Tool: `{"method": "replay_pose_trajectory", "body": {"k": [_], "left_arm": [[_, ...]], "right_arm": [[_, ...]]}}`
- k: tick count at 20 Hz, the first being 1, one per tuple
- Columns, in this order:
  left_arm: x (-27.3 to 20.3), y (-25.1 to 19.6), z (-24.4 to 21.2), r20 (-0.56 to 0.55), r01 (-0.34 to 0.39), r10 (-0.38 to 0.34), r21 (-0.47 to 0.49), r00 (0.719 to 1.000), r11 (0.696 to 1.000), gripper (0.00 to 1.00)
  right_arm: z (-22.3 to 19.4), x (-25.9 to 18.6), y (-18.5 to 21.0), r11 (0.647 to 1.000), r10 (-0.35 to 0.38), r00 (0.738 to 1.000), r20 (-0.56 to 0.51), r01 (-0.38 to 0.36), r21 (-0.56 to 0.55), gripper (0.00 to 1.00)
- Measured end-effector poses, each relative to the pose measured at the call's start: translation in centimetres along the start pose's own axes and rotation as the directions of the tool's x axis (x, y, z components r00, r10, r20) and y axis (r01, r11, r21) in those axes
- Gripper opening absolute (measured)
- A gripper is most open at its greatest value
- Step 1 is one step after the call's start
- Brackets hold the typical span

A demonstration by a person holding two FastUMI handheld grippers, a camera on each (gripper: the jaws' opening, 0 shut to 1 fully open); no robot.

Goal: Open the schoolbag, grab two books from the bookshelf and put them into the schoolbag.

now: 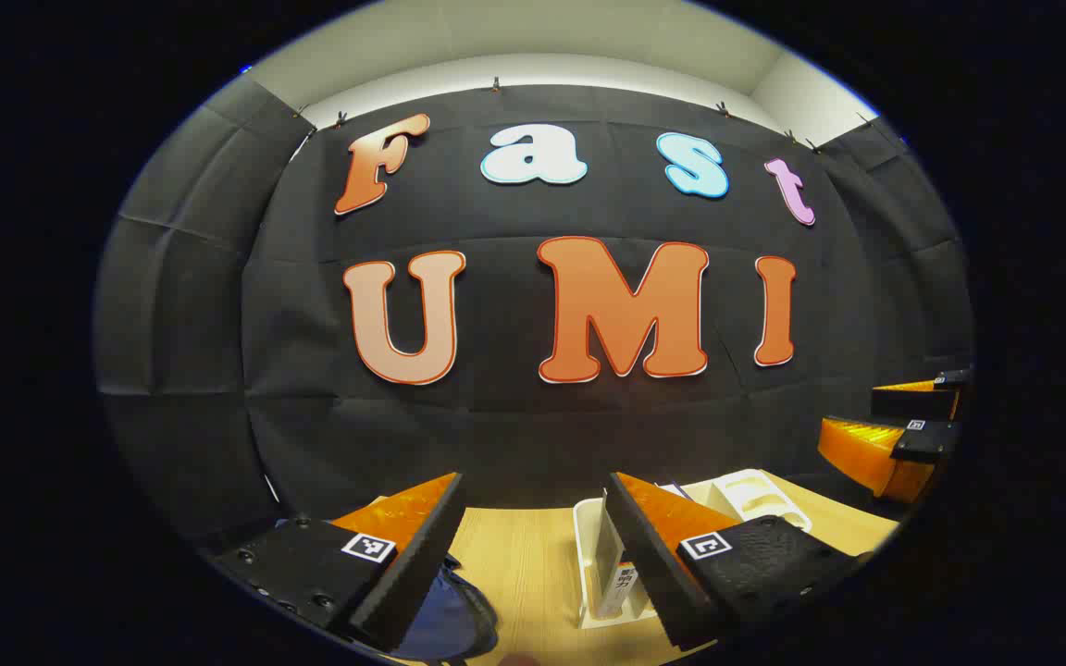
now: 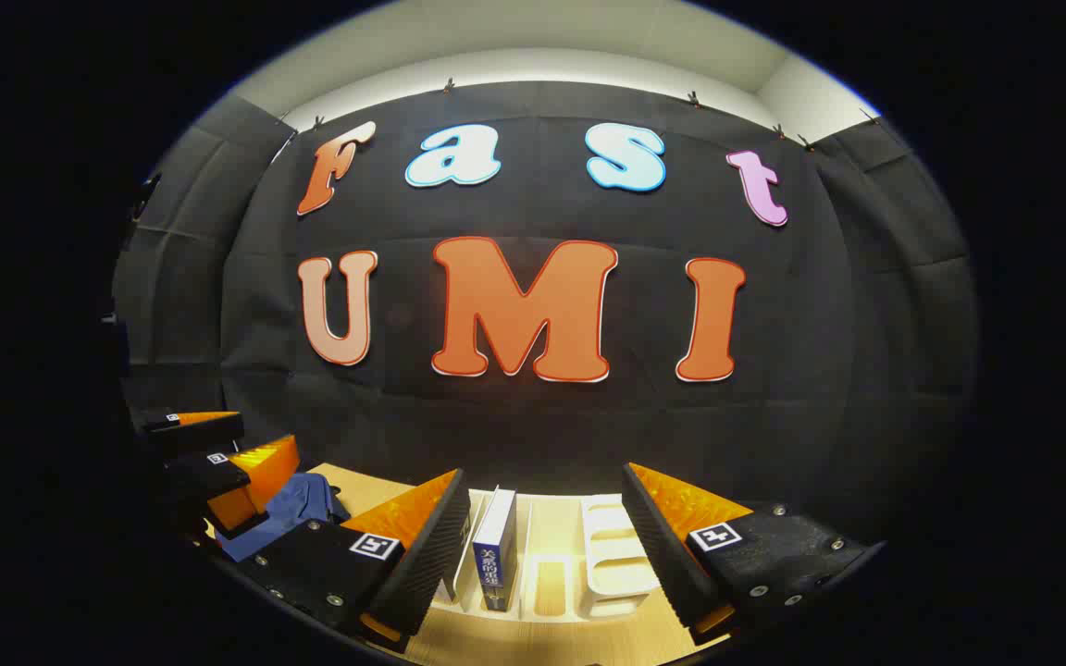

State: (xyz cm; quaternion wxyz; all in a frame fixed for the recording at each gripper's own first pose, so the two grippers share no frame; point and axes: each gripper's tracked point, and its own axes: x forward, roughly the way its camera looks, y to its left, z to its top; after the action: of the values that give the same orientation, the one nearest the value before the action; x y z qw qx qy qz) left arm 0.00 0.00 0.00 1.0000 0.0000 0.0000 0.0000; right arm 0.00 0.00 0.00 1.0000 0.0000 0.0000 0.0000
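Where fingers block it, schoolbag (image 1: pixel 445 620) and bookshelf (image 2: pixel 616 560) are half-hidden.

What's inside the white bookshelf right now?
The white bookshelf holds one upright blue book, beside the right tool; neighbouring slots look empty. Anything behind that tool's near finger is hidden.

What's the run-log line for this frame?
left gripper: open, empty | right gripper: open, before rack | book: upright in rack | schoolbag: on table
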Motion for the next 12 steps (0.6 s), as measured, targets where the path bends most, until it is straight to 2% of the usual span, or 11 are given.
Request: {"method": "replay_pose_trajectory", "body": {"k": [2, 3, 4, 12], "left_arm": [[0.3, 0.1, 0.1, 0.006, 0.007, -0.007, 0.0, 1.0, 1.0, 0.95], [0.4, 0.0, 0.0, 0.003, 0.01, -0.01, 0.001, 1.0, 1.0, 0.99], [0.4, 0.0, -0.2, 0.001, 0.011, -0.011, -0.001, 1.0, 1.0, 0.95], [0.8, -0.1, -0.1, -0.003, 0.015, -0.015, 0.013, 1.0, 1.0, 0.95]], "right_arm": [[0.1, 0.2, 0.3, 1.0, 0.0, 1.0, 0.0, 0.0, -0.017, 0.98], [0.1, 0.3, 0.3, 1.0, 0.0, 1.0, -0.001, 0.0, -0.02, 0.98], [-0.1, 0.4, 0.5, 1.0, 0.003, 1.0, -0.005, -0.003, -0.016, 0.98], [-0.2, 1.3, 0.5, 1.0, 0.009, 1.0, -0.02, -0.009, -0.008, 0.98]]}}
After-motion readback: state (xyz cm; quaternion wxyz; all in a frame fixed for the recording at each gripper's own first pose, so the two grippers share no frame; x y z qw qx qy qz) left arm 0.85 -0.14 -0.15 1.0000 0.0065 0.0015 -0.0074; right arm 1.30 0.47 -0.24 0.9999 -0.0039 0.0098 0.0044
